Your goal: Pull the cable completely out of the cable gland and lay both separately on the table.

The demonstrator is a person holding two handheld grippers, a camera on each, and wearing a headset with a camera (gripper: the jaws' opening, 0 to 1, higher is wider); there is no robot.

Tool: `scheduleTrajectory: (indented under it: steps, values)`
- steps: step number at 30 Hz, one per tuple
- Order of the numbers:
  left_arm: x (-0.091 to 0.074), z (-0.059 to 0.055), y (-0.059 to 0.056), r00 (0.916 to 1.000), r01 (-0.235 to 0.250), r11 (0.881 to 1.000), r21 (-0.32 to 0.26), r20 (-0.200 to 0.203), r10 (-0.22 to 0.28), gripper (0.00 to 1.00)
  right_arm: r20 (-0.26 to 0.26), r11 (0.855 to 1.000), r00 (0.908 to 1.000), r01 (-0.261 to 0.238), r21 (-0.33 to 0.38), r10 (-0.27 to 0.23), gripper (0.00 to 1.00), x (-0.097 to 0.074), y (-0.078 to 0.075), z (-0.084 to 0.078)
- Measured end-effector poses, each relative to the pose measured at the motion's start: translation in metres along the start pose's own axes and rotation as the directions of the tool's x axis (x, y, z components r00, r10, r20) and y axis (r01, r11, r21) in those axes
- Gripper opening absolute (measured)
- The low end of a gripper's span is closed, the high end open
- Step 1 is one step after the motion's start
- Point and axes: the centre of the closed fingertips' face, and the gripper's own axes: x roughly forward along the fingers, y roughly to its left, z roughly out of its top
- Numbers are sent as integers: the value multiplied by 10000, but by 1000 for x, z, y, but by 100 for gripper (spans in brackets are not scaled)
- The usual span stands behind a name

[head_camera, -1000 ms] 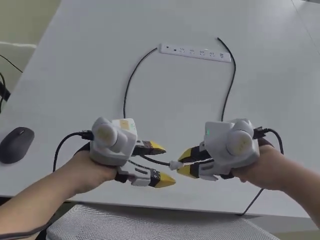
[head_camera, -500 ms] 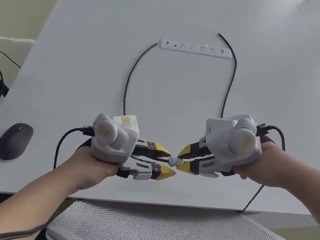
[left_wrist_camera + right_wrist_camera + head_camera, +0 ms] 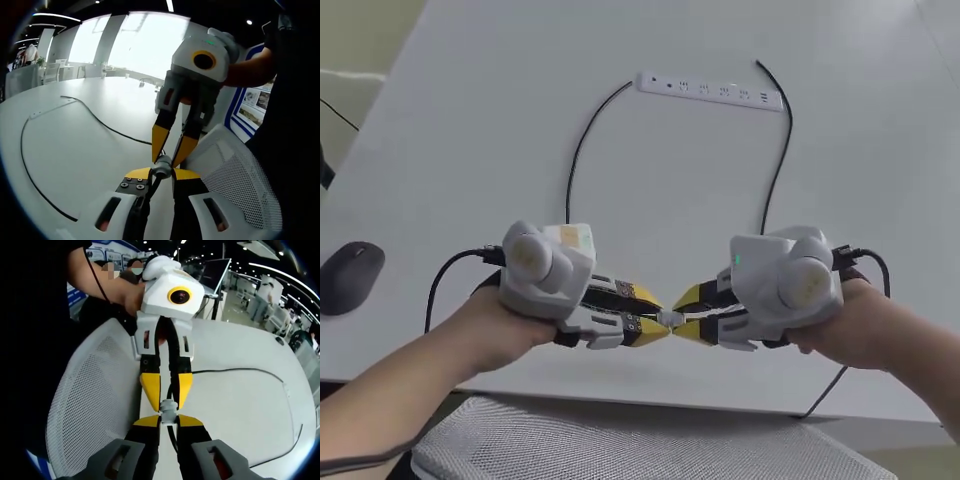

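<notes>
White table (image 3: 650, 170) below me; my right gripper (image 3: 683, 317) pinches the cable gland (image 3: 668, 320), and at its nine o'clock my left gripper (image 3: 653, 316) clamps the cable (image 3: 151, 186).

Cable (image 3: 153, 186) in left claw (image 3: 655, 327), cable gland (image 3: 668, 320) in right claw (image 3: 683, 324)

You have a white desk (image 3: 670, 200) before you. On it lie a white power strip (image 3: 710, 92) at the far side, two black cords (image 3: 582, 155) and a dark mouse (image 3: 347, 277) at your left.
</notes>
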Motion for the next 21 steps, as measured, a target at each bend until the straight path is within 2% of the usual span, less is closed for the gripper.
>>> scheduleTrajectory:
  steps: [8, 16, 21]
  values:
    - [1, 0, -1, 9999, -109, 9994, 317, -69, 111, 16, 24, 9993, 10000, 47, -378, -46, 7, 0, 0, 0]
    - [-2, 1, 0, 9997, -248, 9996, 114, -82, 249, 15, 226, 9987, 9997, 126, -497, -115, 8, 0, -1, 2]
    - [-4, 5, 2, 9995, -312, 9995, 91, 108, 311, 15, 690, 9997, 9976, -1, 259, -17, 8, -5, -6, 4]
